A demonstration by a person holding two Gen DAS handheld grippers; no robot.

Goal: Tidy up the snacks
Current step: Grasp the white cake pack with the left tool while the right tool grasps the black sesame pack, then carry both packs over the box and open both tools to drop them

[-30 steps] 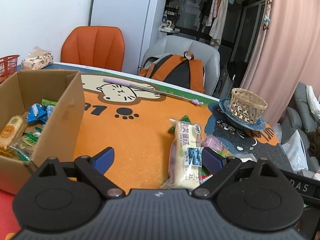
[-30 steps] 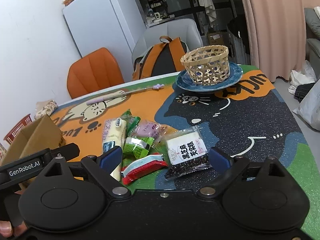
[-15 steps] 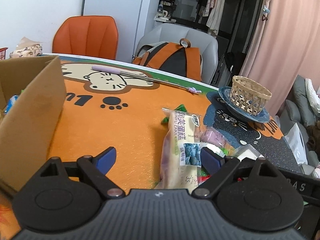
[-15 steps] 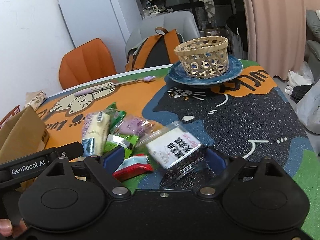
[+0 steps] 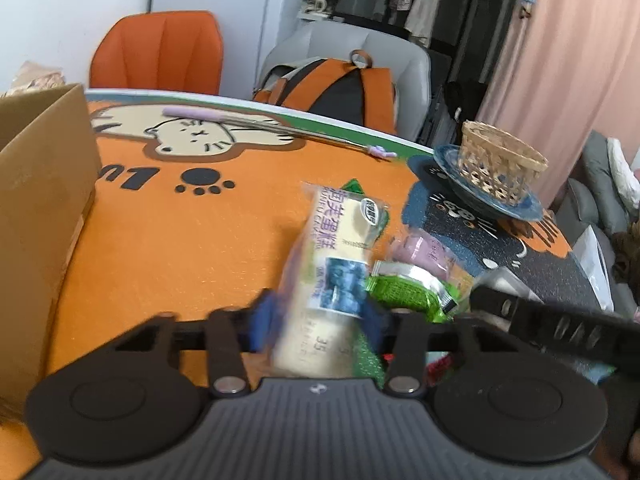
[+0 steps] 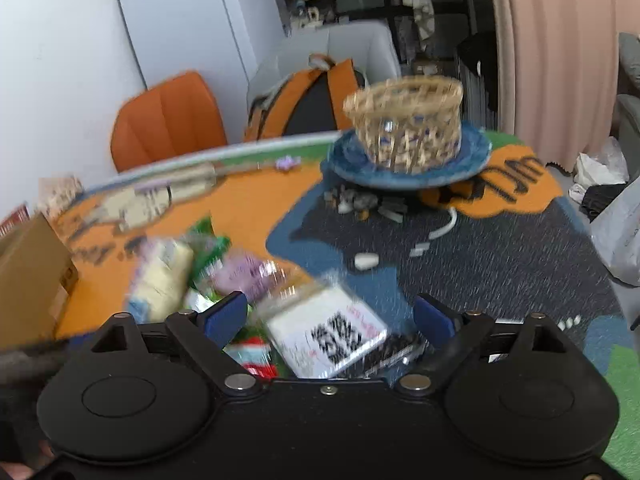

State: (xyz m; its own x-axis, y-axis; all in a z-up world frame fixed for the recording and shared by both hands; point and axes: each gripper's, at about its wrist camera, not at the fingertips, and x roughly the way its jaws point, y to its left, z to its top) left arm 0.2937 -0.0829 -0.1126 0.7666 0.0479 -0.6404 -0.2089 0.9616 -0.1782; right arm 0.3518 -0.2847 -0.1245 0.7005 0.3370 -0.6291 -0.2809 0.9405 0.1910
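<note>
A long cream cake packet [image 5: 340, 240] lies on the orange cat mat, pointing away from me. My left gripper [image 5: 319, 318] is closing around its near end, and both blue pads touch its sides. Beside it lie a green packet [image 5: 404, 288] and a purple one [image 5: 424, 248]. My right gripper [image 6: 330, 316] stands open over a black-and-white seed packet [image 6: 332, 332], which sits between the fingers untouched. A red packet [image 6: 256, 360] lies under its left finger. The cardboard box [image 5: 40, 184] stands at the left.
A woven basket [image 5: 496, 168] sits on a blue plate [image 5: 512, 208] at the far right of the table. A purple-tipped stick [image 5: 280, 128] lies along the back edge. An orange chair [image 5: 160, 52] and a chair with a backpack [image 5: 340, 88] stand behind.
The left jaws have closed in from wide open onto the cake packet. Both grippers have moved forward and lower toward the snack pile; the box has slid leftward in the left view.
</note>
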